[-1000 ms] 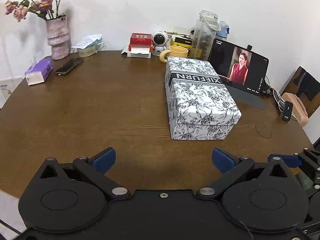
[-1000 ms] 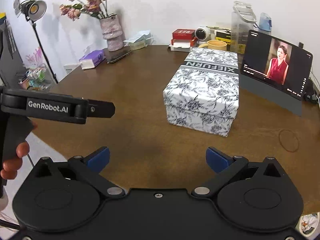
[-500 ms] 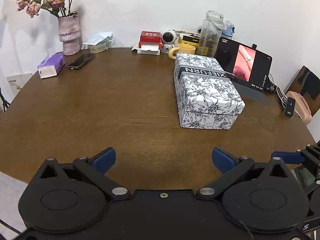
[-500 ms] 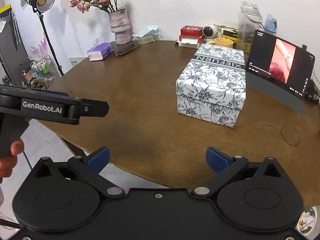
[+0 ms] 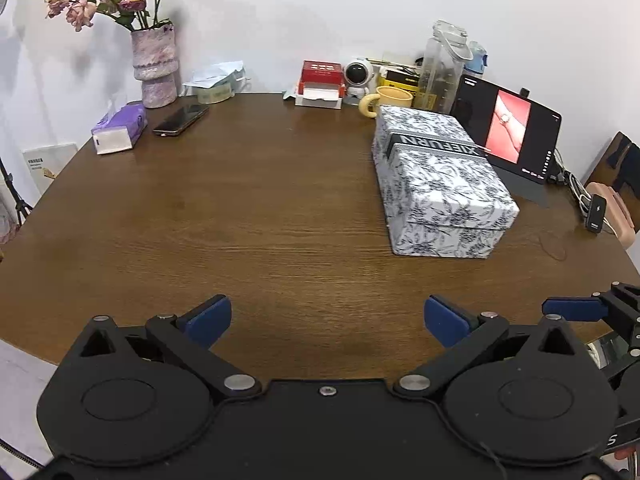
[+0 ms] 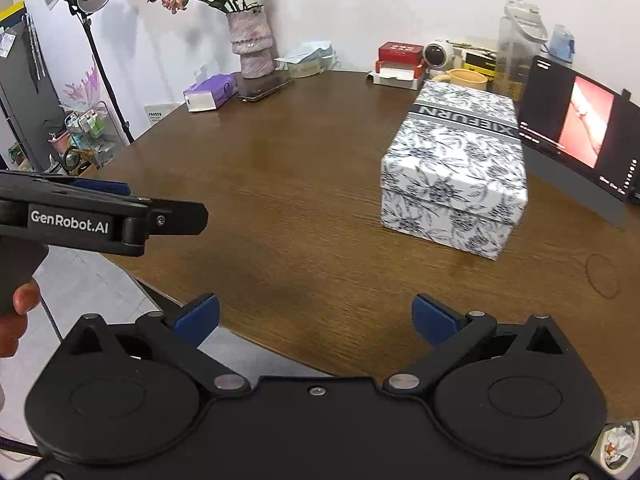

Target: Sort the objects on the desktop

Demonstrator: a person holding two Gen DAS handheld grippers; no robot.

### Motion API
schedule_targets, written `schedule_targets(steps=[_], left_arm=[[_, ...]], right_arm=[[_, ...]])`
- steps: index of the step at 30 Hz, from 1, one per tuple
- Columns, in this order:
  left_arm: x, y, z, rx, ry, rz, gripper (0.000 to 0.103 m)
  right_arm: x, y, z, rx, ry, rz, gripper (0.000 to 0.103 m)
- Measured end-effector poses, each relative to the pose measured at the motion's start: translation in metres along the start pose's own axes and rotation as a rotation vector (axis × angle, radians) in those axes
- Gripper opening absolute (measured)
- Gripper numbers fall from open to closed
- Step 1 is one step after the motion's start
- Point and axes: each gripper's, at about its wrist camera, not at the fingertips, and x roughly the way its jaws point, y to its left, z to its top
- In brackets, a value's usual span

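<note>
A round wood-grain table [image 5: 248, 216] stands against a white wall. The floral-print box [image 5: 440, 184], rectangular and lidded, sits right of frame centre, partly hiding a yellow mug [image 5: 390, 100]. Left gripper [image 5: 327, 316] and right gripper [image 6: 316, 314]: both spread wide, empty, at the near table edge. The tablet [image 6: 580, 128] is cut off at right.
</note>
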Motion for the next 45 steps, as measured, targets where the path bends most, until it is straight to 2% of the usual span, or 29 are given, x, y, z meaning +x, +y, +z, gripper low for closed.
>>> schedule_targets(steps=[25, 45], left_arm=[[0.05, 0.091, 0.051, -0.011, 0.031, 0.025, 0.103], [0.093, 0.103, 0.079, 0.032, 0.052, 0.014, 0.103]], right_arm=[[0.09, 0.05, 0.071, -0.018, 0.031, 0.026, 0.103], [0.126, 0.05, 0.094, 0.017, 0.055, -0.001, 0.103]])
